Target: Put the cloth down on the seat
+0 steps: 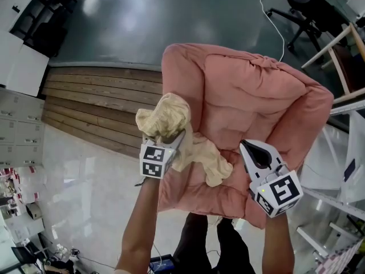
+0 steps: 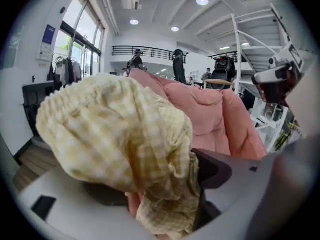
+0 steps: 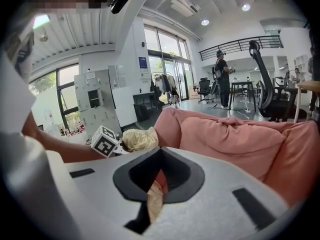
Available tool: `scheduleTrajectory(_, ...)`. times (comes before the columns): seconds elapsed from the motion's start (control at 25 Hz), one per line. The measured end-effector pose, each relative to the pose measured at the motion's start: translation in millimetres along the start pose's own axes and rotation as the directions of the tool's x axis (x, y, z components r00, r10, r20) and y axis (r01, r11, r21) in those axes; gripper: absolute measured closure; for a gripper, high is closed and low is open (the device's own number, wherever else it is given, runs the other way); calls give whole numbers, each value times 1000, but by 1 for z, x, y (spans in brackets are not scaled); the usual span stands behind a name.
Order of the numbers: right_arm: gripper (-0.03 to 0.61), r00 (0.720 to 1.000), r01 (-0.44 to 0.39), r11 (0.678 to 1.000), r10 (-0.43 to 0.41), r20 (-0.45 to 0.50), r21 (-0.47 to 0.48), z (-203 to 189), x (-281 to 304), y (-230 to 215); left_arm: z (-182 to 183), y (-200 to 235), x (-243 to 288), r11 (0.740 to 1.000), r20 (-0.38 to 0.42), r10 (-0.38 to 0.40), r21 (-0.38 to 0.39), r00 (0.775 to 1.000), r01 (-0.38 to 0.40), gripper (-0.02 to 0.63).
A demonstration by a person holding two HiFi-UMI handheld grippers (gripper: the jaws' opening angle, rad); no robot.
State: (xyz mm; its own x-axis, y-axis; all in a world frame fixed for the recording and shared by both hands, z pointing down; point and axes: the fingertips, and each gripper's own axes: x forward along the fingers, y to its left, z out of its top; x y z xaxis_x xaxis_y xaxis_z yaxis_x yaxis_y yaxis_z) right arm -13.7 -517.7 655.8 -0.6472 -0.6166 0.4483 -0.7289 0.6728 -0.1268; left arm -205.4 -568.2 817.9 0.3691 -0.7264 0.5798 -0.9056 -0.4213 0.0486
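Polished grey floor (image 1: 142, 16) and a run of wooden steps (image 1: 97, 96) lie behind a pink padded seat (image 1: 256, 96), which serves as the surface for this job. Office chairs and a staircase stand further off.

The yellow checked cloth (image 1: 171, 119) hangs over the left edge of the surface. One bunched end is clamped in the left tongs (image 1: 178, 138), whose jaws are closed on a thick fold. Its long axis runs on a slant from that bunch at the left edge down toward the middle of the front edge, where the loose tail already rests on the cushion.

The right tongs (image 1: 246, 147) hover over the front right part of the surface, just beside the tail's end and apart from it. Their jaws are nearly together with nothing gripped. Only a narrow slit shows, through which a sliver of pink and yellow appears below.

The cloth lies to the left of the right tongs, so the left hand is clearly the nearer one. My judgement is that lowering toward the middle of the surface and letting go falls to it.

Both marker cubes (image 1: 154, 160) carry black-and-white square codes. A blue wall sign (image 2: 48, 34) is too small to read, and no other writing is legible.
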Motion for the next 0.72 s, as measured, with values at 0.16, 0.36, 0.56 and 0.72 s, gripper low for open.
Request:
scheduleTrajectory(0.16,586,1000,-10,1000,10,-4,-6,0,-1,7,-11,14,-21,993,-23,34,-110,999,-36,250)
scheduleTrajectory(0.36,586,1000,-24,1000,24,-2,-18,6,-4,12,-31,23,-40,978,-51,74,-190,996,-83,250)
scheduleTrajectory(0.56,586,1000,-30,999,30,3,-33,15,-9,15,-60,12,-59,962,-118,73,-253,990,-101,250)
scheduleTrajectory(0.72,586,999,-34,998,34,10,-46,21,-15,18,-96,6,-71,940,-195,80,-311,978,-139,250)
